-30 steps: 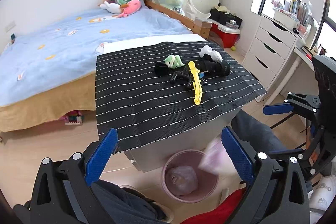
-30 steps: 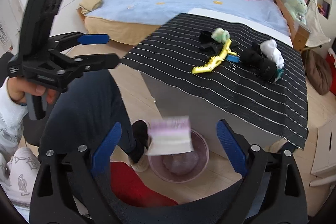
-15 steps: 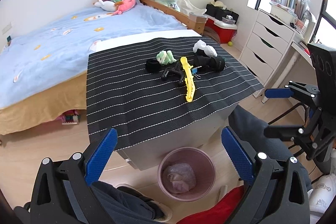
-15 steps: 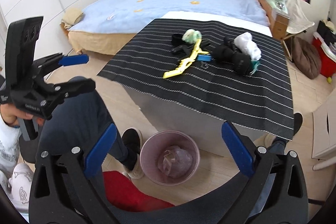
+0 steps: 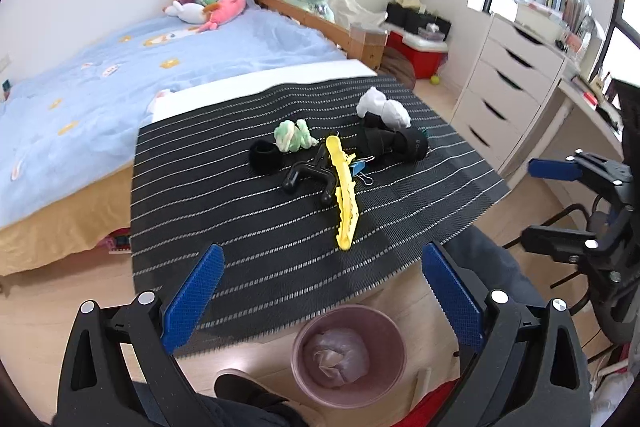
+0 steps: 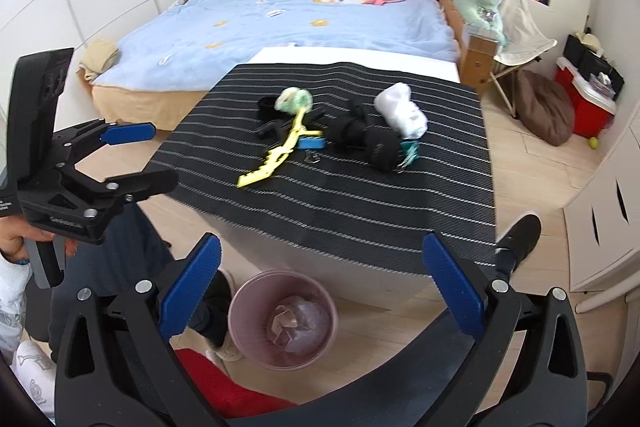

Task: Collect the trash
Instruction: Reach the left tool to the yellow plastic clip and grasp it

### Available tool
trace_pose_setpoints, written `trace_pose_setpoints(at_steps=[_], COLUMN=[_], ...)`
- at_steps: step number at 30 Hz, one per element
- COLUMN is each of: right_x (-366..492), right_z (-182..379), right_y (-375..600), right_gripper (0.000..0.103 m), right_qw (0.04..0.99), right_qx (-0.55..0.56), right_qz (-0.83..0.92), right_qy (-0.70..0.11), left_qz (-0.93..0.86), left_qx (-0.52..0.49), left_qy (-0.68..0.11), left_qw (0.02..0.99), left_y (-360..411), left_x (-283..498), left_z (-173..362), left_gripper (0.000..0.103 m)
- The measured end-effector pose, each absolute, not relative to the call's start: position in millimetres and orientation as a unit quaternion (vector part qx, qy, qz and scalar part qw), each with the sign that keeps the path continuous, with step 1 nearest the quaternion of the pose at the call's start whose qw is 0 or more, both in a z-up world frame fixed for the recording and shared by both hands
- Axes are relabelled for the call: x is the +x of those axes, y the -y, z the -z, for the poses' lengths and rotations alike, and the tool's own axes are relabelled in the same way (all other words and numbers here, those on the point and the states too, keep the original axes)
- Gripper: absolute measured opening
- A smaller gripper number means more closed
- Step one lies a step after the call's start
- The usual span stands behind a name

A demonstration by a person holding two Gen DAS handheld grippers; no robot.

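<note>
A pink trash bin [image 5: 349, 355] stands on the floor below the table's front edge, with crumpled trash inside; it also shows in the right wrist view [image 6: 283, 319]. My left gripper [image 5: 320, 295] is open and empty above the bin. My right gripper [image 6: 320, 287] is open and empty, also over the bin. On the black striped table cover [image 5: 224, 211] lie a white crumpled wad [image 5: 383, 109], a green-white wad [image 5: 294, 135], a yellow toothed clip [image 5: 344, 195], black items [image 5: 392, 143] and a blue binder clip [image 5: 358, 167].
A blue bed [image 5: 80, 99] with plush toys lies behind the table. A white drawer unit [image 5: 508, 95] stands at the right. The person's legs [image 6: 104, 267] are by the bin. A red box [image 6: 584, 103] and brown cushion [image 6: 544, 107] sit on the floor.
A pink-white piece of trash fell from between the right gripper's fingers into the bin. Both grippers then rose and tilted toward the table.
</note>
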State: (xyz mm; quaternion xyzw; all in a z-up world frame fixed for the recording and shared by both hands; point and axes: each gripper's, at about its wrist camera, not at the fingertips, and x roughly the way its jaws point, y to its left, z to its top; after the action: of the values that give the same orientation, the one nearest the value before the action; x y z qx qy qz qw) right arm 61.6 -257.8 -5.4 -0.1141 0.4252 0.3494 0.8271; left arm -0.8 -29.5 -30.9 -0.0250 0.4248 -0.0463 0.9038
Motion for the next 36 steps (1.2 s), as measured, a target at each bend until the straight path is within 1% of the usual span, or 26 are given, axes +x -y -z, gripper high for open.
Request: trace_pose_setpoints(at_steps=[5, 10, 18, 19, 20, 21, 26, 28, 29, 31, 32, 34, 36], right_x=[71, 77, 81, 80, 80, 80, 80, 80, 79, 79, 79, 79, 80], right_z=[8, 13, 17, 17, 17, 17, 18, 18, 18, 18, 18, 19, 19], right_y=[266, 276, 286, 286, 286, 287, 285, 284, 283, 281, 280, 278, 277], right_gripper=[0.099, 0.099, 0.099, 0.099, 0.099, 0.099, 0.099, 0.099, 0.099, 0.099, 0.099, 0.099, 0.099], right_qw=[0.832, 0.834, 0.835, 0.835, 0.835, 0.835, 0.833, 0.832, 0.832, 0.831, 0.83, 0.829, 0.828], right_qx=[-0.105, -0.098, -0.088, -0.088, -0.087, -0.086, -0.085, -0.084, -0.085, -0.086, -0.086, -0.088, -0.088], right_qz=[-0.337, -0.326, -0.324, -0.324, -0.325, -0.326, -0.329, -0.33, -0.331, -0.333, -0.334, -0.336, -0.336], right_qy=[-0.428, -0.434, -0.435, -0.436, -0.436, -0.436, -0.437, -0.437, -0.437, -0.437, -0.438, -0.438, -0.439], left_qz=[0.031, 0.015, 0.009, 0.01, 0.012, 0.011, 0.019, 0.025, 0.028, 0.033, 0.036, 0.04, 0.045], left_qx=[-0.016, -0.03, -0.008, -0.008, -0.006, -0.004, -0.002, -0.002, -0.003, -0.005, -0.003, -0.004, -0.005], left_qy=[-0.455, -0.472, -0.489, -0.489, -0.491, -0.494, -0.495, -0.495, -0.496, -0.495, -0.495, -0.495, -0.498], left_qw=[0.89, 0.881, 0.872, 0.872, 0.871, 0.869, 0.869, 0.868, 0.868, 0.868, 0.868, 0.868, 0.866], left_y=[36, 39, 50, 51, 52, 52, 55, 57, 57, 59, 59, 59, 59], left_x=[32, 57, 72, 72, 72, 72, 70, 70, 70, 69, 68, 67, 67], left_z=[44, 55, 78, 79, 81, 82, 83, 83, 83, 82, 81, 80, 81], left_gripper=[0.095, 0.095, 0.095, 0.092, 0.086, 0.075, 0.065, 0.054, 0.052, 0.043, 0.041, 0.025, 0.018])
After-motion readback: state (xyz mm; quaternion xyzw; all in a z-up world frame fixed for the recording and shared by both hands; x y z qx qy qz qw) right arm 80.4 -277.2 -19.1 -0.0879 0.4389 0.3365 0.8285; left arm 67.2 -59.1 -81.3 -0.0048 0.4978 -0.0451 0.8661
